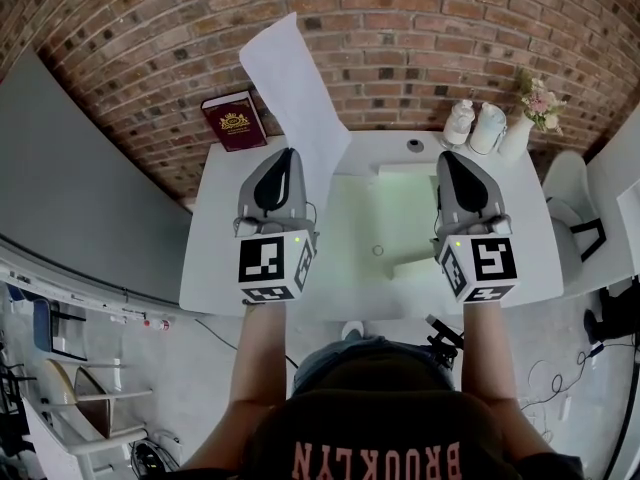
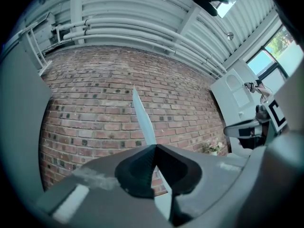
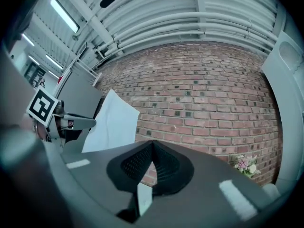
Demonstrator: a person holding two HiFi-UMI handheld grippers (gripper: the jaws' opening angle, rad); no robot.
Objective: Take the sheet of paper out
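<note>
Two claws hang above one white table (image 1: 220, 268). On the left, the left claw (image 1: 286, 156) is clamped on the lower edge of one sheet of paper (image 1: 295, 98), which stands upright, clear above the table's far left part. One red book (image 1: 234, 120) lies at the table's far left corner. On the right, the right claw (image 1: 452, 160) is closed, with nothing clearly in it. Three white vessels (image 1: 488, 128), one with flowers, stand at the table's far right corner. The sheet looks already out, so the next move probably calls for laying it flat on the table.
</note>
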